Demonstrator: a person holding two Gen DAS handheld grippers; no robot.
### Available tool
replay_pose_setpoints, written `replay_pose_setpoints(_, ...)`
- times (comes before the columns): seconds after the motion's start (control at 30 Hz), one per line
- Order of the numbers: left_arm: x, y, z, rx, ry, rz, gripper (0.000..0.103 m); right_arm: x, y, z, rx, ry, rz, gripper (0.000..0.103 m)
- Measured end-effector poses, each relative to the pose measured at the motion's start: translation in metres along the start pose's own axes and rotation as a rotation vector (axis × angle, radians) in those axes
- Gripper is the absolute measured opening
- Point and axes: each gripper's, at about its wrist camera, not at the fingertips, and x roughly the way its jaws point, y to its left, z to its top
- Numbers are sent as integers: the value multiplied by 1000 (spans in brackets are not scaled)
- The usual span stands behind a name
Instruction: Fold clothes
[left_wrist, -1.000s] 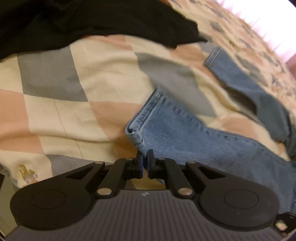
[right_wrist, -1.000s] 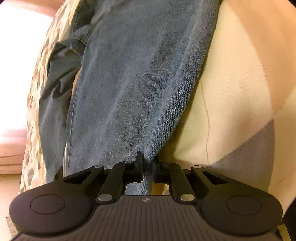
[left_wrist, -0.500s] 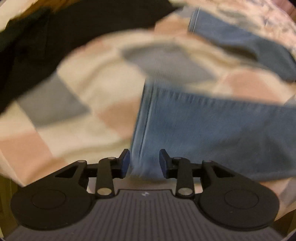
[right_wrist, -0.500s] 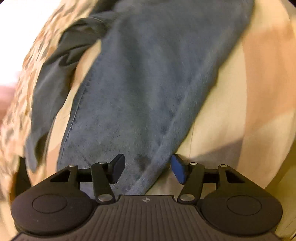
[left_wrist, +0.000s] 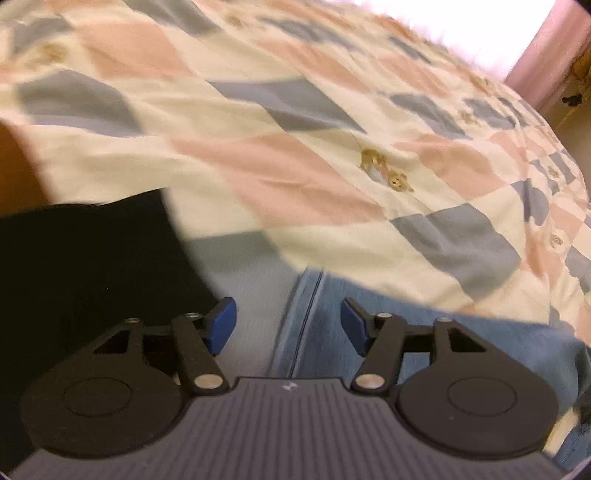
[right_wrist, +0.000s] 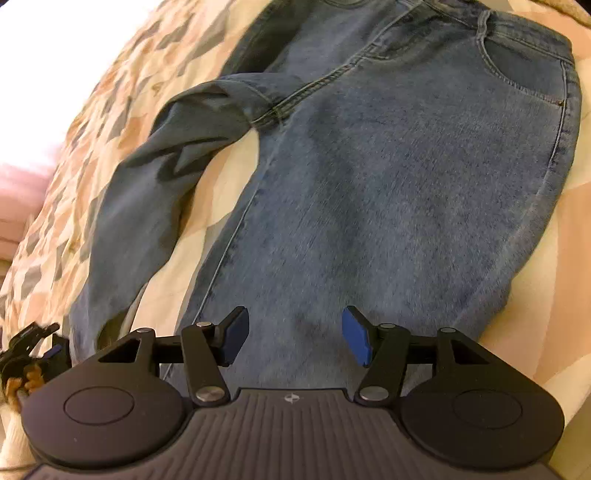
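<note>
our left gripper (left_wrist: 288, 325) and right gripper (right_wrist: 291, 334) gape wide, empty, over the jeans (right_wrist: 388, 184); only the left view shows the black garment (left_wrist: 92, 266).

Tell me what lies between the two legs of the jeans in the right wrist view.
Only a bare strip of the patchwork quilt shows between the legs of the jeans; the crumpled leg angles off to the left.
</note>
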Motion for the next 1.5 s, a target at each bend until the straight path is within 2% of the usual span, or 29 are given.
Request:
replay_pose_setpoints(0.1,36,-1,5,4,39,-21,60,5,3,11,-2,-26,-17,60)
replay_pose_setpoints(0.13,41,-6,4,35,38,-13,51,8,6,15,-6,-37,-19,60)
replay_pose_setpoints(0.17,41,-12,3,75,31,-9,18,11,8,19,-10,-49,-21,60)
replay_pose_setpoints(0.2,41,-18,2,115,23,-5,13,13,11,24,-17,-59,-24,60)
replay_pose_setpoints(0.27,30,-28,1,193,-14,-23,11,18,18,32,-32,-77,-30,60)
replay_pose_setpoints(0.33,-12,-28,-4,242,-107,-138,11,19,25,38,-48,-94,-29,60)
replay_pose_setpoints(0.43,-107,-13,-26,232,-240,-348,10,18,31,44,-68,-117,-37,60)
replay_pose_setpoints(0.5,-165,2,-61,243,-259,-404,10,18,32,44,-61,-119,-43,60)
replay_pose_setpoints(0.53,-194,9,-78,249,-266,-428,3,18,32,43,-53,-119,-45,60)
replay_pose_setpoints(0.6,-225,25,-120,269,-206,-359,0,21,33,40,-47,-113,-43,60)
replay_pose_setpoints(0.7,-218,67,-181,178,26,-188,0,28,38,32,-61,-89,-37,60)
replay_pose_setpoints(0.77,-206,86,-213,127,123,-115,0,33,42,26,-79,-65,-26,60)
replay_pose_setpoints(0.8,-201,90,-221,92,132,-93,2,34,44,23,-89,-56,-24,60)
replay_pose_setpoints(0.83,-195,92,-224,39,127,-97,12,34,46,20,-100,-52,-24,63)
replay_pose_setpoints(0.87,-185,94,-222,-37,113,-120,33,35,47,17,-111,-48,-25,66)
replay_pose_setpoints(0.93,-161,95,-213,-238,73,-194,53,38,48,13,-113,-36,-31,66)
replay_pose_setpoints(1.0,-136,96,-204,-440,33,-268,53,41,49,10,-96,-19,-17,66)
replay_pose_setpoints(1.03,-119,95,-203,-561,21,-331,53,42,49,8,-87,-12,-6,66)
replay_pose_setpoints(1.1,-91,88,-210,-720,21,-402,53,43,53,4,-92,-2,12,66)
replay_pose_setpoints(1.13,-80,81,-213,-737,19,-404,53,42,55,2,-99,1,19,69)
replay_pose_setpoints(1.27,-44,57,-226,-672,30,-347,53,41,55,-4,-112,9,35,72)
replay_pose_setpoints(1.4,-20,44,-221,-641,19,-374,53,45,42,-9,-63,14,22,72)
replay_pose_setpoints(1.43,-14,39,-219,-628,16,-382,49,47,39,-11,-47,17,21,72)
replay_pose_setpoints(1.5,-28,28,-201,-554,-16,-417,28,49,35,-13,-25,22,23,72)
